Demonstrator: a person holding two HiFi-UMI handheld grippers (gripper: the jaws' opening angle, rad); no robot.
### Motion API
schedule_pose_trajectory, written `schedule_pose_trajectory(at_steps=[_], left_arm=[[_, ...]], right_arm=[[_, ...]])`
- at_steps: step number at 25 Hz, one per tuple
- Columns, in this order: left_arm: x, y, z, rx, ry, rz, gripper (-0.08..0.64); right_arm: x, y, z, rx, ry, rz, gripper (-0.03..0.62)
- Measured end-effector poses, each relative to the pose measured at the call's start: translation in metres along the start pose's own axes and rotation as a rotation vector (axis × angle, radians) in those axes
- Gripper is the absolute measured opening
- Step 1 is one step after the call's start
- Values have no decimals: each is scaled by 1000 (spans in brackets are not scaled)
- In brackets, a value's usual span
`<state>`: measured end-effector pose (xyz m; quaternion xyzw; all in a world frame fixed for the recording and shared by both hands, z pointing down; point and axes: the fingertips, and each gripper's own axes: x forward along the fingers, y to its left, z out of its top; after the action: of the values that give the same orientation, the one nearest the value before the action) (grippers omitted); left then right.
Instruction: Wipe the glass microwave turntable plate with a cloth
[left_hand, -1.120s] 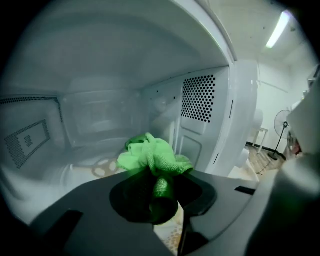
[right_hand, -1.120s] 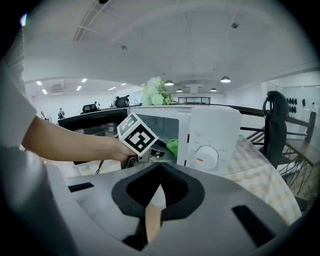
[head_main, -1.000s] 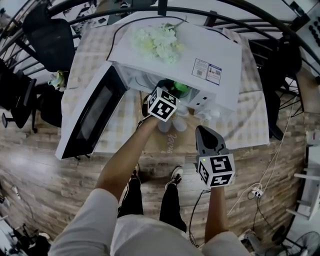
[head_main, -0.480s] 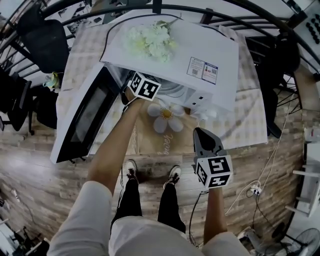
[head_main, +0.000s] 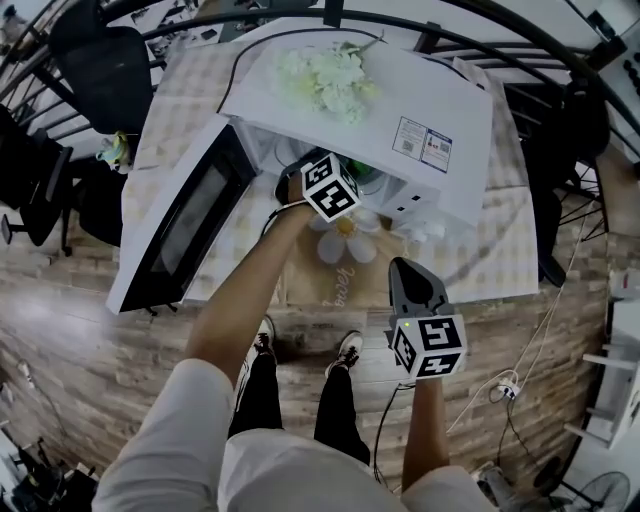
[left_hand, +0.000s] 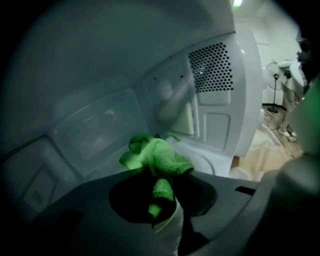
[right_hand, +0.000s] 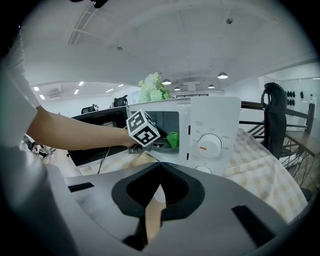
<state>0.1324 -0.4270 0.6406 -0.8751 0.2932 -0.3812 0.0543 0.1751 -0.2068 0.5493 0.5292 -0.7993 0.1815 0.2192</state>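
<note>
The white microwave (head_main: 400, 110) stands on a table with its door (head_main: 185, 225) swung open to the left. My left gripper (head_main: 350, 178) reaches into the cavity, shut on a bunched green cloth (left_hand: 157, 157), also green in the head view (head_main: 363, 175). In the left gripper view the cloth hangs over the cavity floor, where a pale curved rim (left_hand: 210, 167) may be the glass plate; the rest of the plate is hidden. My right gripper (head_main: 405, 268) hangs in front of the table edge, its jaws (right_hand: 160, 167) shut on nothing.
White flowers (head_main: 325, 80) lie on top of the microwave. A beige mat with a flower print (head_main: 340, 255) lies in front of it on the checked tablecloth (head_main: 500, 240). The control dial (right_hand: 210, 145) faces my right gripper. Dark chairs (head_main: 95, 70) stand around the table.
The left gripper swept left across the cavity with the cloth half a second ago and has come back to the right. The right gripper has barely moved.
</note>
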Motion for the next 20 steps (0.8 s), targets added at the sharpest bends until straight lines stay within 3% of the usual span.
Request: schedule_pose_trajectory(at_steps=[3,5,8,12,16,20], left_arm=[[5,-23,11,54,-13,-67,115],[1,-24,7,25,-14,-70,117],[-12,-5,-12,-100,-3,-22,115],[-38,37,-48,-308,24,103,115],[-62,65,-79,-399,61,220,115],[-70,63,-87,-437,68,237,115]], right_arm=[[1,0,3,8,-7,-7,15],[1,3,8,1,-16,-5,14],[1,6,17,-20,-30,-4,14],[-3,9,23,-23,-43,-8,14],[-7,14,25,-33,-51,-10,14],[-12,18,25,-33,-56,-5,15]])
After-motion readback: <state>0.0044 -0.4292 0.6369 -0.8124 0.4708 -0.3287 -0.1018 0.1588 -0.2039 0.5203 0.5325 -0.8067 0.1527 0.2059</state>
